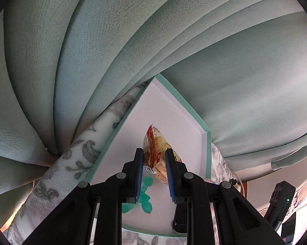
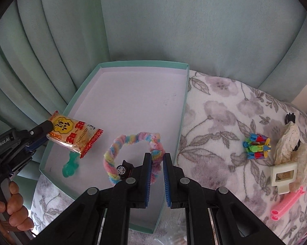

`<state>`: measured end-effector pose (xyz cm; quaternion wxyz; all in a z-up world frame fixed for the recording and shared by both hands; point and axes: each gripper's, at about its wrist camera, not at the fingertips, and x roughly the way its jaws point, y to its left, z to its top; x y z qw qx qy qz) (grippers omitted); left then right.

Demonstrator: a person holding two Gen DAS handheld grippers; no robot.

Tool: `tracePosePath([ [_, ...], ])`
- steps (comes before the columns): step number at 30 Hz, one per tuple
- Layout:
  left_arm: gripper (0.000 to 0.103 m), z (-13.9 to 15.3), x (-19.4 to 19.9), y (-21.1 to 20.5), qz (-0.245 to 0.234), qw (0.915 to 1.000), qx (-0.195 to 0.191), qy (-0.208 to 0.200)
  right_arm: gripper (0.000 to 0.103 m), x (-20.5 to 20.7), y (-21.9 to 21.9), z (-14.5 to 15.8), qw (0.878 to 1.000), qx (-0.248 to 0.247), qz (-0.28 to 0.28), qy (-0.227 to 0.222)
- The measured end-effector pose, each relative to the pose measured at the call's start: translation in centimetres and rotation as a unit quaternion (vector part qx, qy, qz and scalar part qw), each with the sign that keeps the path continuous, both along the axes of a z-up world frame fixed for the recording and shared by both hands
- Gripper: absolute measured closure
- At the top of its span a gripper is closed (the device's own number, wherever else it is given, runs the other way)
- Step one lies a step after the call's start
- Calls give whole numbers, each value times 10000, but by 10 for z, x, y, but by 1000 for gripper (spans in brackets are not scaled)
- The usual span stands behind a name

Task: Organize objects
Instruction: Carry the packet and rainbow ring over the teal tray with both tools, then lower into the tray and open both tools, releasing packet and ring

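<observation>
Left gripper: fingers clamped on one end of a snack packet, held in the air above the left edge of a shallow mint-green box. Right gripper: fingers narrow, closed around a pastel chenille loop over the near part of the box. Inside the box: a green toy figure near left and a small toy car beside the loop. Right of the box, on a floral blanket: a multicoloured block toy, a cream clip, a pink hair clip. Green curtain behind.
</observation>
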<state>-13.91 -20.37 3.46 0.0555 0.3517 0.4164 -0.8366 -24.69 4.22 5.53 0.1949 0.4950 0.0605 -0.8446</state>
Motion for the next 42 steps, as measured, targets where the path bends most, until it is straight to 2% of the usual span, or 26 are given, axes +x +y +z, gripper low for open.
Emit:
tracePosePath([
  [17,80,-23,-36,13,-42,9997,-12,-239,90,-25,-13,-22,9999,-19,30,-135],
  [30,78,-16,-37,15,-145,9986,-245,-439,88,-25,-7,-20,9998,-2,-69,-190],
  [32,77,-13,-37,16,-165,9984,-280,-458,86,-24,-6,-17,9998,-56,-77,-197],
  [34,70,-10,-36,19,-198,9982,-303,-469,81,-22,-4,-14,9997,-73,-70,-200],
  [36,67,-5,-34,24,-264,9982,-315,-442,80,-19,-2,-11,9997,-82,-80,-204],
  [42,67,12,-29,41,-463,9963,-591,-408,80,-5,6,2,9996,-178,-154,-134],
])
